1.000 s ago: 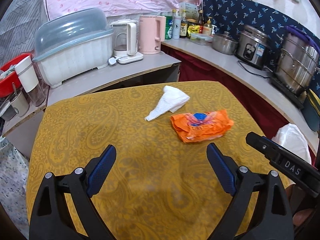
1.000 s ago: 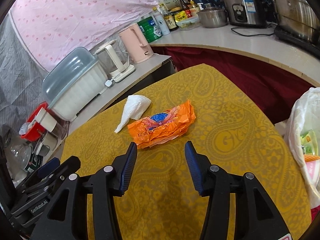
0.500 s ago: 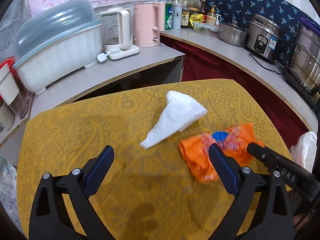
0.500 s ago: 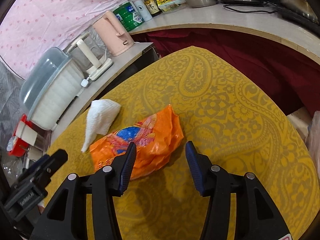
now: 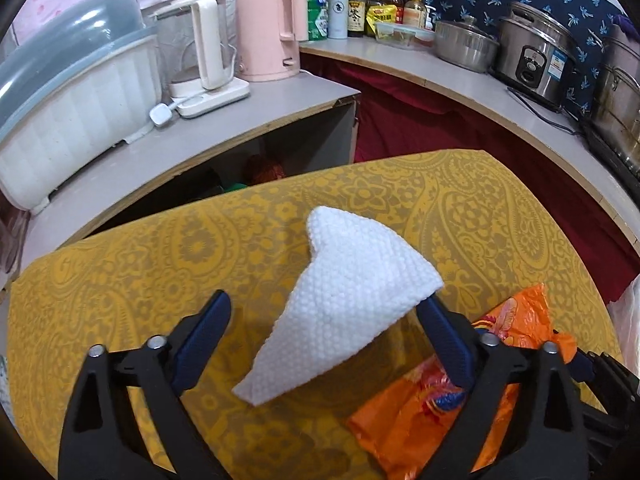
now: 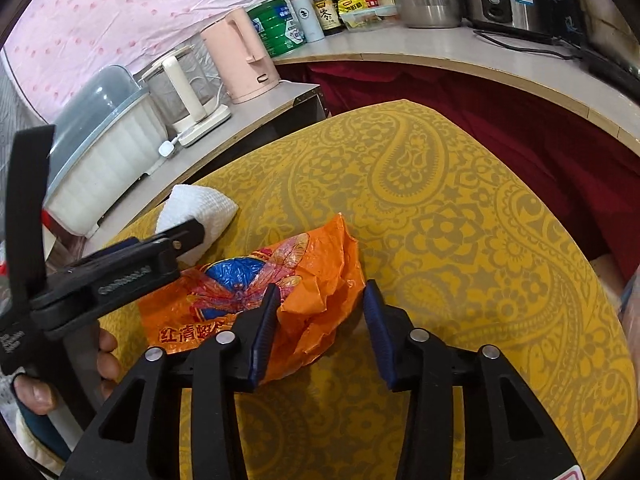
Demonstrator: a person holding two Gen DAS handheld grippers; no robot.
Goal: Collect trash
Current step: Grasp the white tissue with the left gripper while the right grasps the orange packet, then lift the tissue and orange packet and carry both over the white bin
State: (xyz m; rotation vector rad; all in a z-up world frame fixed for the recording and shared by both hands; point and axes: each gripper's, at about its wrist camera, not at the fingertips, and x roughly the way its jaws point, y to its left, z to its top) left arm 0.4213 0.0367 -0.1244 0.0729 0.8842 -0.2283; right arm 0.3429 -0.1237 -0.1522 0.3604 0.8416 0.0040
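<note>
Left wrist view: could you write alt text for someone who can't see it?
An open left gripper straddles a crumpled white paper towel lying on a yellow patterned tablecloth. An orange snack wrapper lies just to the right, partly behind the right-hand finger. Behind stand a pink kettle, bottles and a rice cooker on counters.

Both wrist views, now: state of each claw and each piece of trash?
left claw: open, straddling the tissue, not closed on it.
right claw: open, straddling one end of the wrapper.
white tissue: crumpled, lying on the yellow tablecloth, ungrasped.
orange wrapper: crinkled, flat on the cloth beside the tissue, ungrasped.
</note>
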